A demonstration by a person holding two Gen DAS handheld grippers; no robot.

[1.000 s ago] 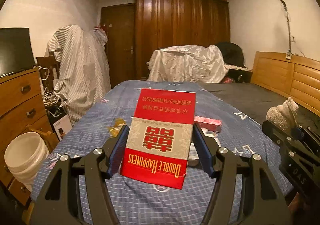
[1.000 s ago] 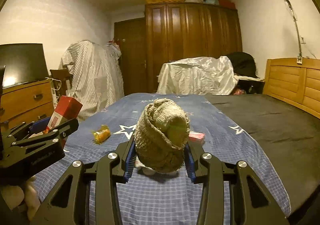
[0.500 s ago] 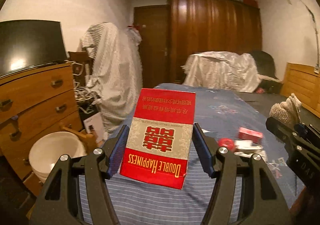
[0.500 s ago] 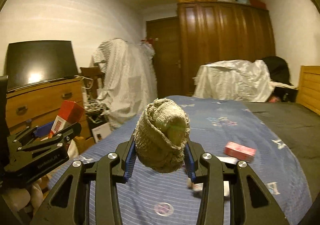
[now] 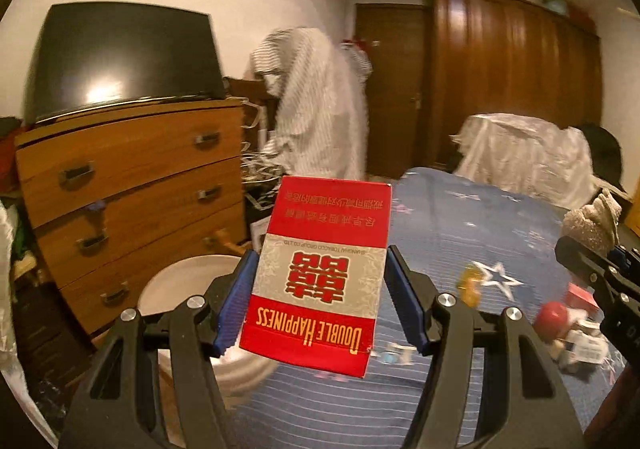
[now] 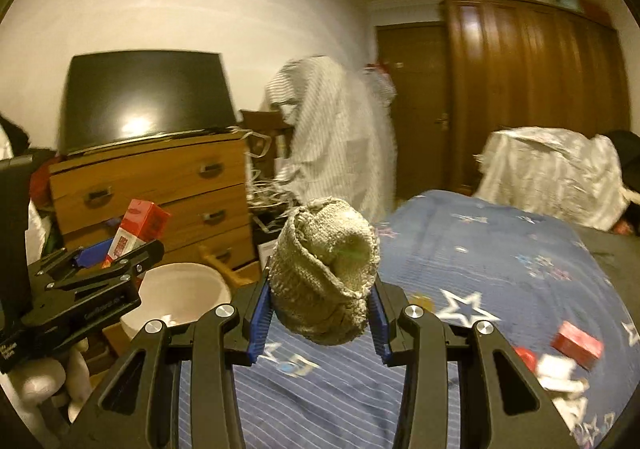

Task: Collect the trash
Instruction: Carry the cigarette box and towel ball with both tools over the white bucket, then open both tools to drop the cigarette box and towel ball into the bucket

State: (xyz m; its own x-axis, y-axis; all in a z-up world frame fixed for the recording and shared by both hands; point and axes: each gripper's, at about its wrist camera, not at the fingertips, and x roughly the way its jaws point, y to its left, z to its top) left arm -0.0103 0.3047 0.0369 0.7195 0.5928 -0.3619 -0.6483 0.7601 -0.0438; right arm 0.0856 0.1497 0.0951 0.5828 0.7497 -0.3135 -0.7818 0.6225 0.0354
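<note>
My left gripper (image 5: 320,301) is shut on a red Double Happiness cigarette carton (image 5: 320,273), held upright above the bed's left edge; it also shows in the right wrist view (image 6: 136,233). My right gripper (image 6: 318,309) is shut on a rolled grey knitted cloth (image 6: 326,269), seen at the right edge of the left wrist view (image 5: 592,225). A white bucket (image 6: 180,297) stands on the floor beside the bed, below and ahead of the left gripper; it shows in the left wrist view (image 5: 180,289). More litter lies on the bed: a red box (image 6: 576,341), a red cap (image 5: 554,319), a yellow wrapper (image 5: 470,285).
A wooden chest of drawers (image 5: 132,185) with a dark screen (image 5: 120,57) on top stands left of the bucket. A striped cloth (image 5: 316,105) hangs over a chair behind it. The blue starred bedspread (image 6: 500,249) fills the right. A wardrobe (image 5: 508,81) stands at the back.
Both grippers have swung left with their loads still held. The chest of drawers and the white bucket now fill the left of both views, and the bucket is closer.
</note>
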